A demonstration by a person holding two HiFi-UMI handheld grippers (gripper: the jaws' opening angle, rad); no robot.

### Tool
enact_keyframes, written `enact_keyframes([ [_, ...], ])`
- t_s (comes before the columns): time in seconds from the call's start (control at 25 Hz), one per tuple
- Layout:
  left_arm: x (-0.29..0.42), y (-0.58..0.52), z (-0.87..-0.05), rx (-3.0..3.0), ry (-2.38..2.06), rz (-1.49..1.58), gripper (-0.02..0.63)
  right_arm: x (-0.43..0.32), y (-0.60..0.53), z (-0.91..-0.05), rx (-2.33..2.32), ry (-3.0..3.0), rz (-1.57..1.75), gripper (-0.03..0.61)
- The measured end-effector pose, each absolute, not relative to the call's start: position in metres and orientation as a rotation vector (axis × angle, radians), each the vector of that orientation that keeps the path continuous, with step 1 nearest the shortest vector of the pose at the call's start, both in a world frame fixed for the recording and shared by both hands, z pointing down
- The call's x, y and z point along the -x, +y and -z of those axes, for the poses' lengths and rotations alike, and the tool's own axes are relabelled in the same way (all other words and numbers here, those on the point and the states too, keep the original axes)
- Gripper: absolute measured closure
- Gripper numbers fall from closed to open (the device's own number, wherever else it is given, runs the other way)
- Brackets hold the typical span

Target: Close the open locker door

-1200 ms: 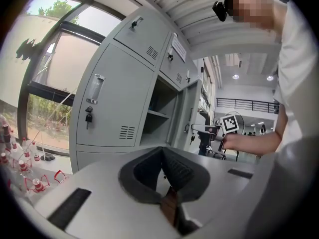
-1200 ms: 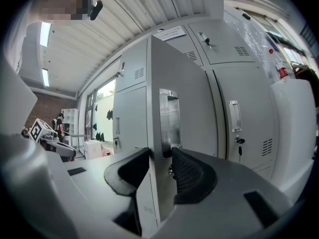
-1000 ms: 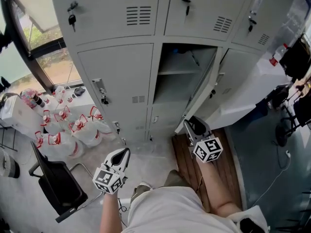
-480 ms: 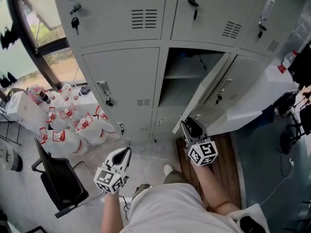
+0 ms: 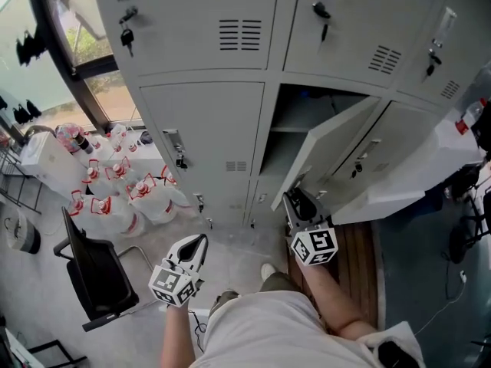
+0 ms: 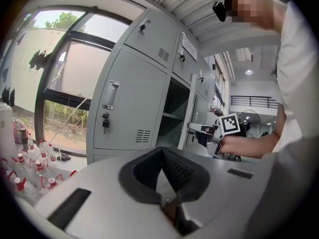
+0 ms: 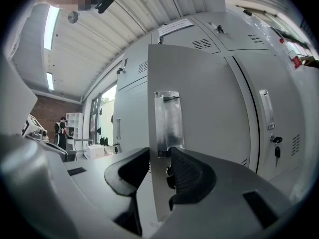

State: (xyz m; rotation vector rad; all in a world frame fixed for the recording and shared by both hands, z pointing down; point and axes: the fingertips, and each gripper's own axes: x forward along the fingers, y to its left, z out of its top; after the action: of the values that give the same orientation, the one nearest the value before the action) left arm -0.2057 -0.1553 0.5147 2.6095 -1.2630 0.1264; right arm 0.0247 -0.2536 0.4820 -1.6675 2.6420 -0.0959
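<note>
The locker door [image 5: 328, 146] of the lower middle bay stands half open. Its free edge sits between the spread jaws of the right gripper [image 5: 296, 202], which have just been closing. The left gripper [image 5: 195, 244], jaws pressed together and empty, hangs well apart before the lockers [image 5: 207, 121].

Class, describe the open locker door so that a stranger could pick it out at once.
Start at the grey locker bank beside the window. In its lower row, the middle door stands swung outward, showing a shelf inside; its neighbours are shut flat.
</note>
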Motion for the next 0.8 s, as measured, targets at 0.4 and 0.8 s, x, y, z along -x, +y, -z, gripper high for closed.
enact_keyframes([
  [0.4, 0.211, -0.16, -0.507, -2.589, -1.369, -0.117, 0.614, -0.05, -0.295, -0.48, 1.707, 2.537, 0.153, 0.575],
  [0.8, 0.209, -0.176, -0.509, -2.532, -1.442, -0.126, 0.614, -0.044, -0.33, -0.483, 1.637, 2.599, 0.153, 0.571],
])
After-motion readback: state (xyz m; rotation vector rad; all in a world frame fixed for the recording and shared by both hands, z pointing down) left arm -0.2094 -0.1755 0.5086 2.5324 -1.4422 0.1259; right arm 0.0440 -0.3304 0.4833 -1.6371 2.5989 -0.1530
